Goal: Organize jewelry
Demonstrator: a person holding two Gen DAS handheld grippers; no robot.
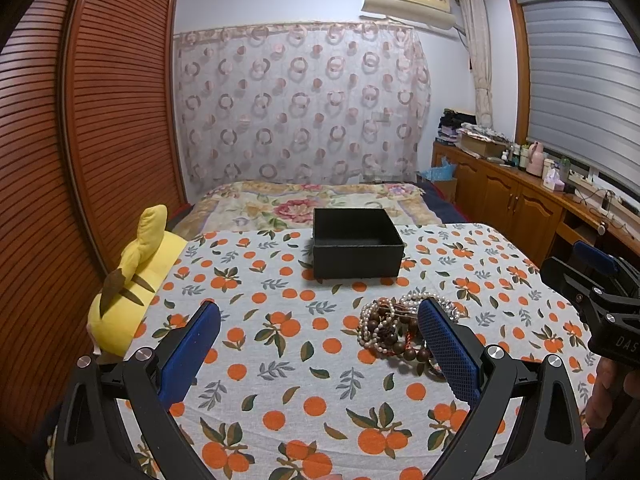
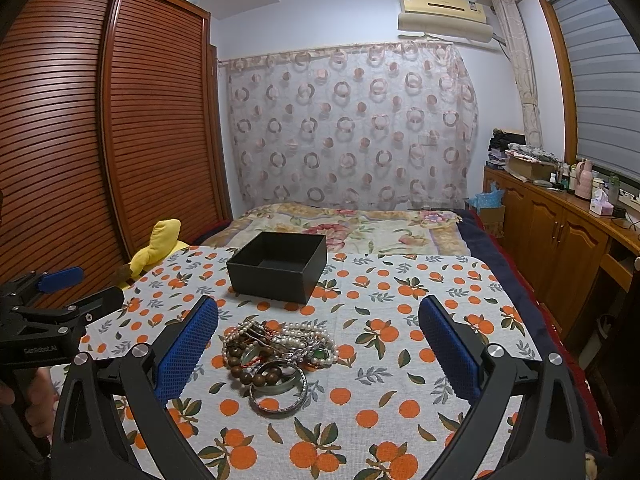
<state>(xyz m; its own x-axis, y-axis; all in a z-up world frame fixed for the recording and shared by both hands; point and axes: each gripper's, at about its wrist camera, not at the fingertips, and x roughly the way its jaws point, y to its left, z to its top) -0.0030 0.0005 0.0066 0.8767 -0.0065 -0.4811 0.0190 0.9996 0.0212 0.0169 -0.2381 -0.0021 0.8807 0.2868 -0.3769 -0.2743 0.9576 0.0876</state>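
Both tools spread wide, holding nothing: left tool (image 1: 320,348), right tool (image 2: 320,344). Jewelry (image 2: 276,354) sits piled on the counter (image 2: 400,380) just in front of the box (image 2: 276,268).

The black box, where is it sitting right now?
The black box sits open on the orange-print cloth, beyond the jewelry pile. In the right wrist view it is left of centre; the yellow plush toy lies to its left.
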